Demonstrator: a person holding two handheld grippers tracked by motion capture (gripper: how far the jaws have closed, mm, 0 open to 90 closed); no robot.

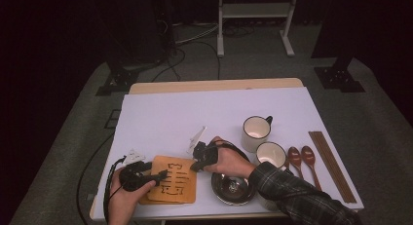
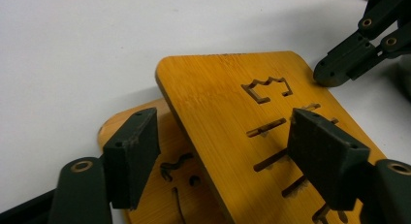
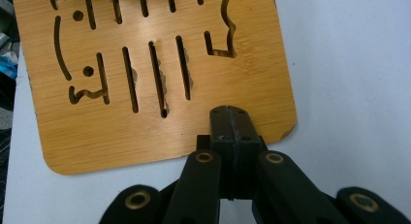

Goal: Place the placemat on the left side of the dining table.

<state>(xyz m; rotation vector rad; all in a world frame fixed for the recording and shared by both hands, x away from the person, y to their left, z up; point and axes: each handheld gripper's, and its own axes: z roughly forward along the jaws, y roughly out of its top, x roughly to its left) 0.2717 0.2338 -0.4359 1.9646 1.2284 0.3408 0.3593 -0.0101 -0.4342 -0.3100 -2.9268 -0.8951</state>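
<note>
While a steel bowl [image 1: 233, 187] and two mugs [image 1: 255, 132] crowd your right, both bamboo trivets [image 1: 171, 178] lie stacked at the near left edge. Your left gripper [image 1: 162, 176] straddles them, jaws spread; your right gripper [image 1: 197, 165], jaws pressed together, touches the top trivet's edge.

Dim and grainy from the high view: lit white surface [image 1: 160, 113] amid near-black surroundings. Bright and even in both claw views, with soft sheen on the bamboo board [image 3: 145, 64], faint shadows beneath its edges, near claw parts slightly soft, corners mildly stretched.
</note>
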